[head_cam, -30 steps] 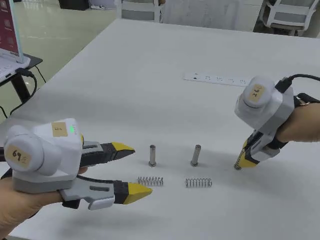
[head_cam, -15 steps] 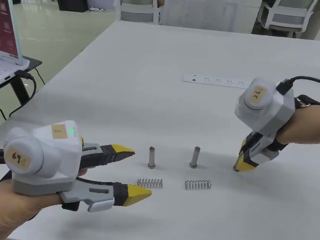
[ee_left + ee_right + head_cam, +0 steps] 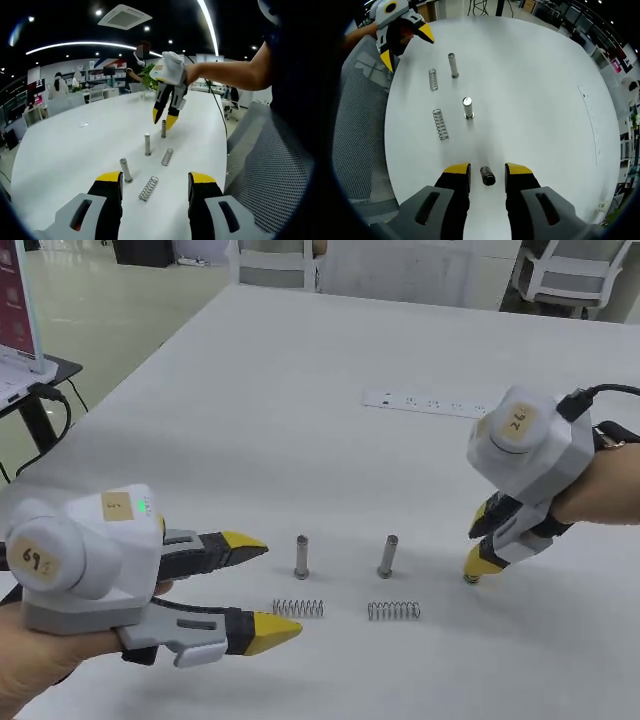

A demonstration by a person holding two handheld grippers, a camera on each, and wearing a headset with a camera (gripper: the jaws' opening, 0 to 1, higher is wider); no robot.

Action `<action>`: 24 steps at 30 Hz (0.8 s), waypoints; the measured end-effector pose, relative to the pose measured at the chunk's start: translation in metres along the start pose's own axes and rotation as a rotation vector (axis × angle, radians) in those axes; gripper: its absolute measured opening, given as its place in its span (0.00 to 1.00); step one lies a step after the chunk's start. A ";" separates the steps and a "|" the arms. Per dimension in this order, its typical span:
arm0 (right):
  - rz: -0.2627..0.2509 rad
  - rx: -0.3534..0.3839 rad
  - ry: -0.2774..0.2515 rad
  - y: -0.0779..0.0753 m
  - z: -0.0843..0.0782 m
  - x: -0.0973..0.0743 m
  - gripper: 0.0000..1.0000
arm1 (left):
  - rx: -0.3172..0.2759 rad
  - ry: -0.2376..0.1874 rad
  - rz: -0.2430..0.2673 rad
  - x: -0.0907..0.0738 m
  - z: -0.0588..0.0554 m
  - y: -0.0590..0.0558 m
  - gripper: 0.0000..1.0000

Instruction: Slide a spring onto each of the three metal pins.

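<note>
White table (image 3: pixel 250 420), broad bare stretch beyond the work. Left hand-held gripper (image 3: pixel 278 585) near the table's left edge, spread, sticker "69". Right hand-held gripper (image 3: pixel 476 552), sticker "26", spread astride spring-wrapped pin (image 3: pixel 487 175). Between them two bare pins (image 3: pixel 302 555) (image 3: pixel 388 555) upright, a spring (image 3: pixel 299 608) (image 3: pixel 393 611) flat before each. Power strip (image 3: pixel 425 401) farther back.

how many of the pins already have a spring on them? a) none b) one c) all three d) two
b: the right pin between the right gripper's open jaws wears the third spring; the left pin and middle pin stand bare, with the left spring and middle spring lying loose on the table.
</note>
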State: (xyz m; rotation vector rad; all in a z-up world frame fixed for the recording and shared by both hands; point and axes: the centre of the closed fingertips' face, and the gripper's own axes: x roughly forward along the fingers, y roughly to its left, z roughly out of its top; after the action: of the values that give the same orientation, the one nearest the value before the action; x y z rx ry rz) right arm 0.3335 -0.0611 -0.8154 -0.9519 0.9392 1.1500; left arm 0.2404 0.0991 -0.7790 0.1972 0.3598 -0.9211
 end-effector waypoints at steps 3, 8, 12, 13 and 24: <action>-0.005 -0.019 -0.013 0.002 0.007 -0.004 0.26 | 0.001 0.000 0.000 0.000 0.001 0.000 0.47; 0.009 -0.054 -0.031 0.011 0.017 -0.008 0.26 | 0.001 -0.002 0.000 0.000 0.001 -0.001 0.47; 0.025 -0.065 -0.051 0.019 0.025 -0.009 0.26 | 0.001 -0.005 0.001 0.000 0.002 -0.001 0.47; 0.027 -0.074 -0.051 0.021 0.026 -0.010 0.26 | 0.002 -0.006 0.001 0.000 0.002 -0.001 0.47; 0.068 -0.128 -0.056 0.045 0.039 -0.006 0.26 | 0.012 -0.010 0.001 -0.002 0.006 -0.002 0.47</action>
State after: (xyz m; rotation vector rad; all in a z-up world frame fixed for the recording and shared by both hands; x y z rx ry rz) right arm 0.2929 -0.0193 -0.8029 -0.9910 0.8661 1.3002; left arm 0.2386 0.0973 -0.7732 0.2040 0.3448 -0.9229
